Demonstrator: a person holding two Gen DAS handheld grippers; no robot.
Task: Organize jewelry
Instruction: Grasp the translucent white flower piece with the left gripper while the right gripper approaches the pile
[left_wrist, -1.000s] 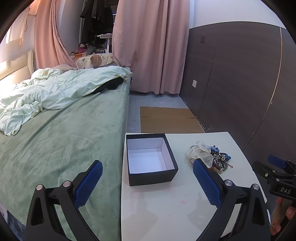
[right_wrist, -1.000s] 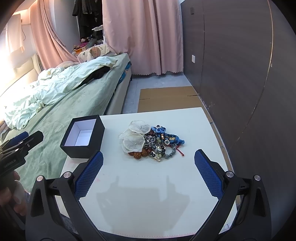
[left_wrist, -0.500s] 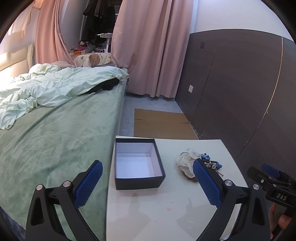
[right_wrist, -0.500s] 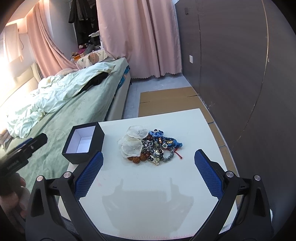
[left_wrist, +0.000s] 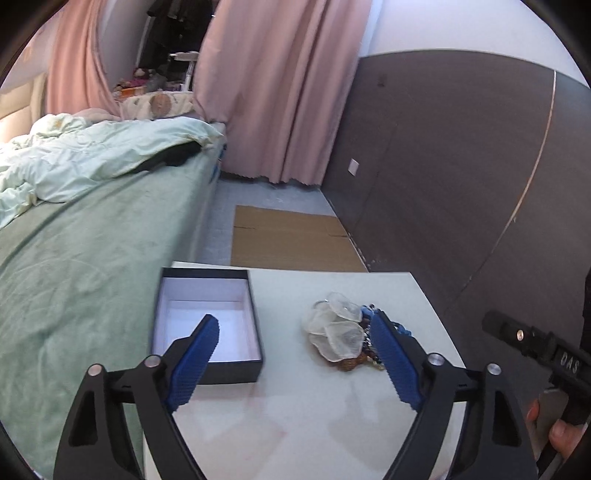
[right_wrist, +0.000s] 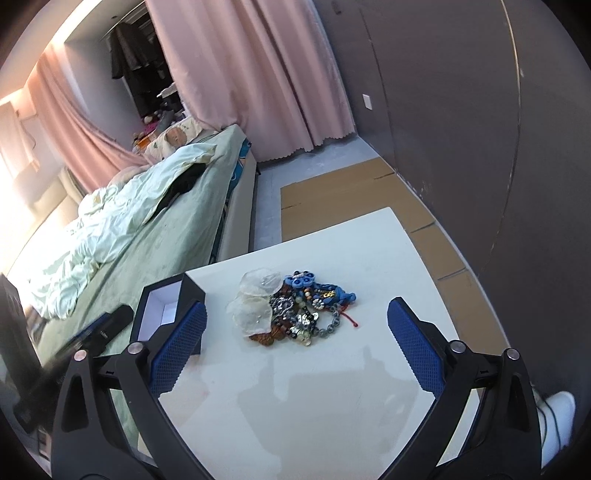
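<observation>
Hovering over table (right_wrist: 369, 258): left gripper (left_wrist: 295, 360) & right gripper (right_wrist: 295, 345), both wide apart, holding nothing, near jewelry pile (right_wrist: 295, 308).

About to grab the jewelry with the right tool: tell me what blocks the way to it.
Nothing visible. Bare white table lies between the open right tool and the jewelry pile; the black box sits off to the left.

The left hand-held gripper (left_wrist: 293, 356) hangs over the white surface (left_wrist: 295, 424) with its blue pads spread wide and nothing between them. A black box (left_wrist: 207, 321) with a white inside sits open near the bed (left_wrist: 81, 266). Just right of it lies the jewelry heap (left_wrist: 343, 338), pale translucent discs on top. The right hand-held gripper (left_wrist: 535, 347) pokes in at the edge.
</observation>
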